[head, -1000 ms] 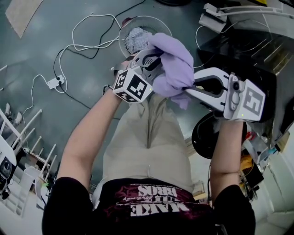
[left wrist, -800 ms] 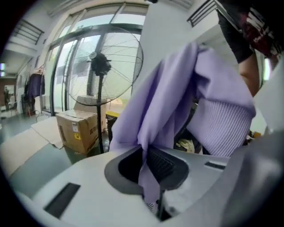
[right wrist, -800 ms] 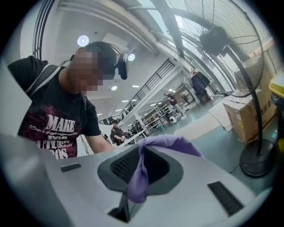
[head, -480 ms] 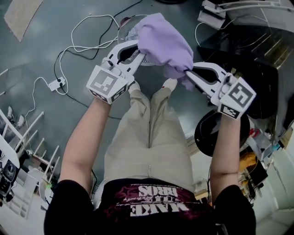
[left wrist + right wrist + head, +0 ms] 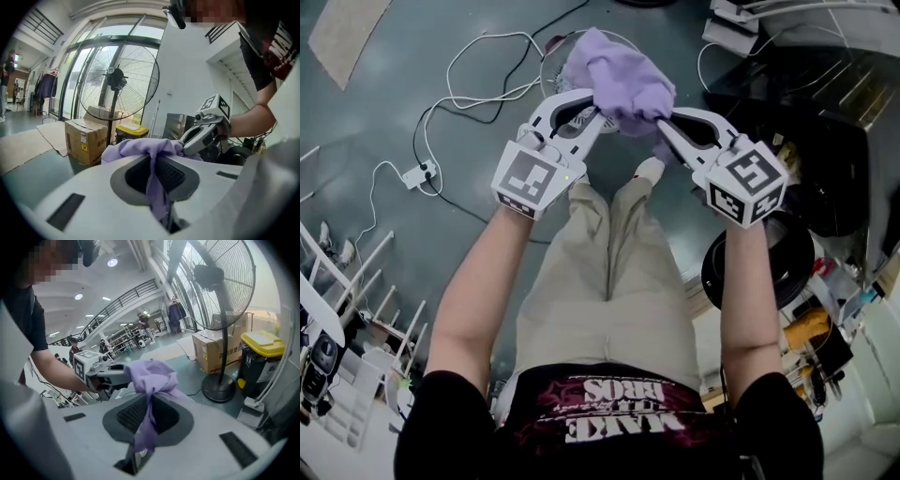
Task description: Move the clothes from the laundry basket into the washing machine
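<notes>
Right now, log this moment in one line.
left gripper: shut on purple garment | right gripper: shut on same garment | garment: held between both

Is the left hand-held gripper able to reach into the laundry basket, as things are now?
Probably not. The left hand-held gripper is shut on the purple garment, which the right hand-held gripper grips too, and that garment hangs over the basket, hiding most of it.

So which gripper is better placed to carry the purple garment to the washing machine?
Right, probably. Both the right gripper and left gripper are clamped on the purple garment, but the right sits nearer the dark appliance, likely the washer.
</notes>
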`<state>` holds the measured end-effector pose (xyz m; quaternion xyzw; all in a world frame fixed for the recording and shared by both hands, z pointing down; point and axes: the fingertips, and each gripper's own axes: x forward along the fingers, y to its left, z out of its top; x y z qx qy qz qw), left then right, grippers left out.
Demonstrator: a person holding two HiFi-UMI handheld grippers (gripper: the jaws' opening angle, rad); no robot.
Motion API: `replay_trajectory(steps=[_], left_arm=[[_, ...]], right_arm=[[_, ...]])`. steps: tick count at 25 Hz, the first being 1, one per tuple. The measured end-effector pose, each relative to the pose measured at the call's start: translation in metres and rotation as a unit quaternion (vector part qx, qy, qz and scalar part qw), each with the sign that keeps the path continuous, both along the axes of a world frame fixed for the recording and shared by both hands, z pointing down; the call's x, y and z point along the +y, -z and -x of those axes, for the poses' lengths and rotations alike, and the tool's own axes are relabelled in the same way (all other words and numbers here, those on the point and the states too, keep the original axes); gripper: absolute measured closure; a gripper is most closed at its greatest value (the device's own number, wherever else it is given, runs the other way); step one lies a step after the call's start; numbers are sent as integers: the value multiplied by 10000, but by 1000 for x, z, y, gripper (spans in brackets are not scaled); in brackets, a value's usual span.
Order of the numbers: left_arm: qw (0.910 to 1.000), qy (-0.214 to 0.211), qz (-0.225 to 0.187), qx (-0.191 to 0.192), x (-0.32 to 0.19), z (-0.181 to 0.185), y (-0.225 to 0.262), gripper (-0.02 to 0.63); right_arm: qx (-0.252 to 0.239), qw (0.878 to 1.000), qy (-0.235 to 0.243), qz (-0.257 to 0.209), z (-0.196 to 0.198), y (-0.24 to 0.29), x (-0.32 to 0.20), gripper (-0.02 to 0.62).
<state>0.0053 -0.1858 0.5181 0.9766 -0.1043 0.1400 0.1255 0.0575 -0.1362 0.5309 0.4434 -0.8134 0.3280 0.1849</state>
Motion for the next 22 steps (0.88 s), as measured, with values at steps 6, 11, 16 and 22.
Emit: replay_trajectory(steps=[6,11,16,22], left_arm=[[9996,223,46,-159,3,14,11,578],[9991,341,30,-259,6,28,36,578],[9993,347,-132,2,8,32,83,578],[9986,408,-110,310,4,40,125,578]], right_arm=[[19,9991,-427,-21,5,3,3,552],[610,9966,-553,84,17,4,7,552],[1205,9918,-429,42,35,5,9,551],[881,9929,-362,-718,59,46,-5,549]])
